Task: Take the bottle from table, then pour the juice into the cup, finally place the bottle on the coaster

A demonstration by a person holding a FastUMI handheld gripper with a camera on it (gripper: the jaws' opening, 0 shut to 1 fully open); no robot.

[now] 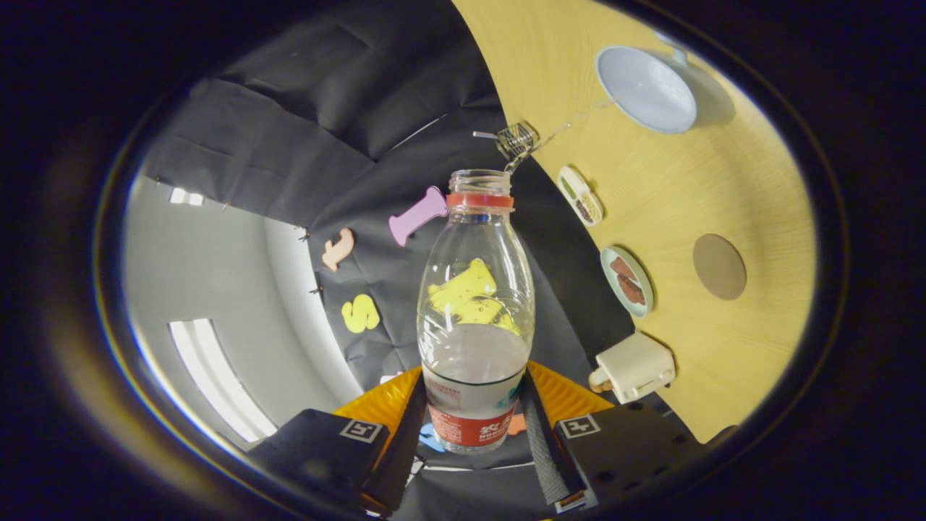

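- We have the bottle (pixel 475 318) clamped between both fingers of the gripper (pixel 474 423), low on its body at the label; its cap is off and the open mouth points away from us.
- The whole view is rolled: the table (pixel 673 217) runs up the right-hand side rather than lying below, so we judge the bottle is lifted clear and tipped sideways.
- Clear liquid sits in its lower part, its surface well short of the neck, and nothing runs from the mouth.
- We judge we are in the pouring step, either at its start or its end; we cannot tell which.
- The cup (pixel 646 88) lies at about one o'clock from the mouth, well apart from it, and we cannot tell whether it holds anything.
- If pouring is still due, the mouth must go over the cup's rim and tip further.
- The coaster (pixel 719 266), a bare round disc, lies at three o'clock from the bottle, ready for the last step.
- Between the bottle and those two lie a small wire basket (pixel 516 139) at twelve o'clock, a narrow dish (pixel 580 195), and a round plate (pixel 626 281) with brown pieces.
- A pale boxy thing (pixel 634 367) sits at four o'clock, just beside the right finger.
- The plate and dish line the route to the coaster, so the bottle's base should pass above them.
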